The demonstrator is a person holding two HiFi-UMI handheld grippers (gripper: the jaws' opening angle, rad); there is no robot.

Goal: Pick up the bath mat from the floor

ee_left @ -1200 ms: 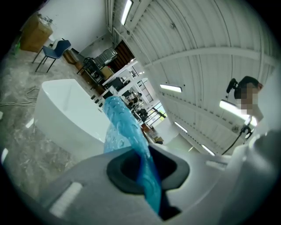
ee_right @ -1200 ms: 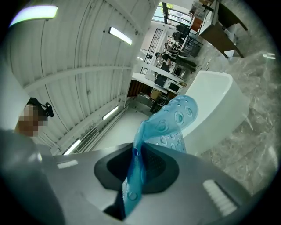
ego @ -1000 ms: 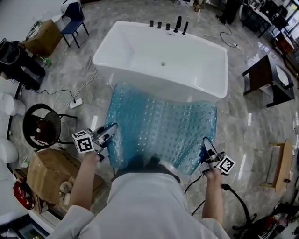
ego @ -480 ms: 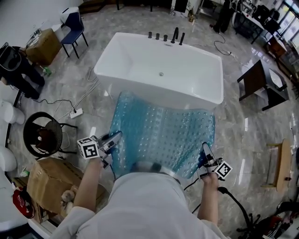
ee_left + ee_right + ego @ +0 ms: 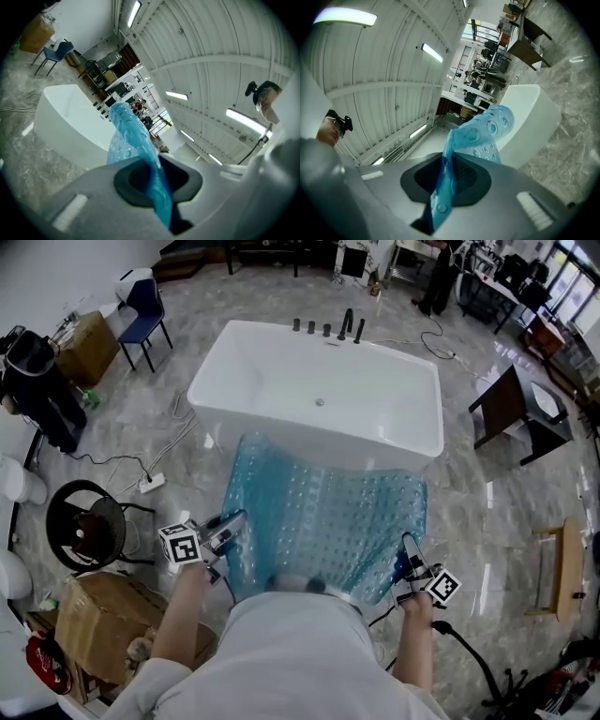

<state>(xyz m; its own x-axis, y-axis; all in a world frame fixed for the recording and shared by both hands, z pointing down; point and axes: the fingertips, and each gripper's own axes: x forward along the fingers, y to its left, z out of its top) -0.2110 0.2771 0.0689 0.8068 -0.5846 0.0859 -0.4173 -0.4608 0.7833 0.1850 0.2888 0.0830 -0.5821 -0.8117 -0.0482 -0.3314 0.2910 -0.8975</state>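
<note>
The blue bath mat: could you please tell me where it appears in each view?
Head view: bath mat at centre, between left claw and right claw.
Left gripper view: bath mat at lower centre, edge-on, pinched in the jaws.
Right gripper view: bath mat at lower centre, pinched, curling up rightward.
Shared landmark: the white bathtub behind it in all three.

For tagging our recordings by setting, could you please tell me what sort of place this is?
Probably a large workshop or showroom hall, not a real bathroom: a freestanding bathtub stands on open marbled floor, with cardboard boxes, loose cables and a chair around it.
</note>
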